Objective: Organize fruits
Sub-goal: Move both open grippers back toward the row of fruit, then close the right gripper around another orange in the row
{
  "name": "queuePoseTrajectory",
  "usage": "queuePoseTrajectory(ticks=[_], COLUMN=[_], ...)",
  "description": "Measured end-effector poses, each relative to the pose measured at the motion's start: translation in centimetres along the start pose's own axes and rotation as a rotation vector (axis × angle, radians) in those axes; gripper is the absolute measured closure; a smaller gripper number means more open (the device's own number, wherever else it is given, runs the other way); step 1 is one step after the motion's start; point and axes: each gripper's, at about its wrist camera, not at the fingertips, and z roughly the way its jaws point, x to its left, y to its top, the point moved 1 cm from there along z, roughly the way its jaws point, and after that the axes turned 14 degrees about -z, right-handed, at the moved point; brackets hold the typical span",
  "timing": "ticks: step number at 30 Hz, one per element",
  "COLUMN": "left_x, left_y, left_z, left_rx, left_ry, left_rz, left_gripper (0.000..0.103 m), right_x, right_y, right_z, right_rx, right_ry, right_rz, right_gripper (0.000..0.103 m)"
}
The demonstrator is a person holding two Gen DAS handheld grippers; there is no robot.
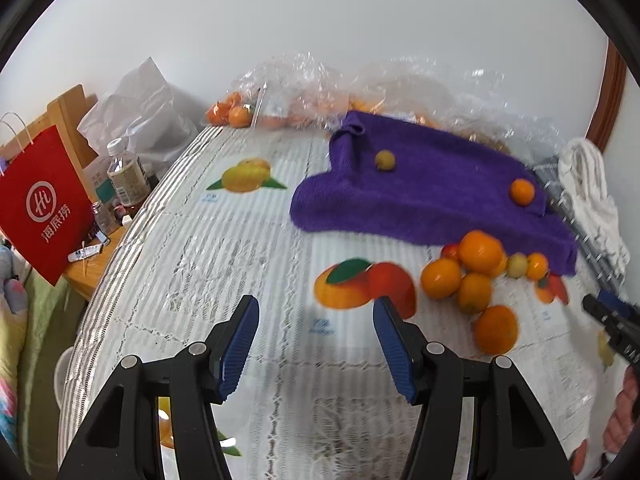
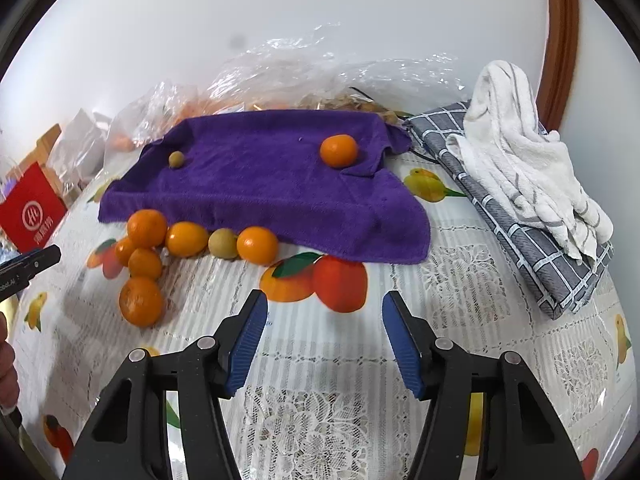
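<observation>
Both grippers are wide open and holding nothing at all. Left gripper (image 1: 316, 310) hangs over the tablecloth (image 1: 240, 248), its blue pads spread apart above a printed orange picture, touching no fruit. Right gripper (image 2: 324, 306) is the same deal, jaws spread with a big gap, pointing at another printed orange on the cloth, nothing between the pads.

Fruit-wise, a pile of oranges (image 2: 160, 248) sits bunched together right at the front edge of the purple towel (image 2: 260, 184), with a small greenish-brown fruit (image 2: 223, 243) wedged between two of them. One more orange (image 2: 141, 301) lies just in front of the pile, on its own but close. From the left camera the same bunch (image 1: 472, 272) shows off to the right of the fingers.

Up on the towel itself there's a single orange (image 2: 338, 150) near the right side and a small olive-coloured fruit (image 2: 176, 159) near the left, well apart from each other.

Behind the towel are crinkly clear plastic bags (image 2: 296, 68) with more oranges inside. A folded grey checked cloth (image 2: 532, 248) with a white striped towel (image 2: 520, 160) heaped on it sits to the right. Off the table's left side are a red paper bag (image 1: 44, 200) and a plastic bottle (image 1: 126, 176).

Nothing is blocking either gripper from the pile.
</observation>
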Motion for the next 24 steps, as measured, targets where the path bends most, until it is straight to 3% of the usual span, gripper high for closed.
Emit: queuePoseTrajectory(ticks=[14, 16, 24], left_x=[1.6, 1.5, 1.3], left_y=[-1.1, -1.5, -1.9], left_z=[3.4, 3.2, 3.2], left_rx=[0.075, 0.05, 0.041], left_ry=[0.004, 0.011, -0.008], left_rz=[0.013, 0.039, 0.059], left_gripper=[0.046, 0.046, 0.036], right_x=[2.1, 2.2, 2.3], right_y=[2.2, 2.7, 3.8], right_z=[4.2, 5.1, 7.3], right_rx=[0.007, 0.018, 0.05], right_ry=[0.067, 0.076, 0.114], right_rz=[-0.028, -0.038, -0.06], right_gripper=[0.045, 0.045, 0.047])
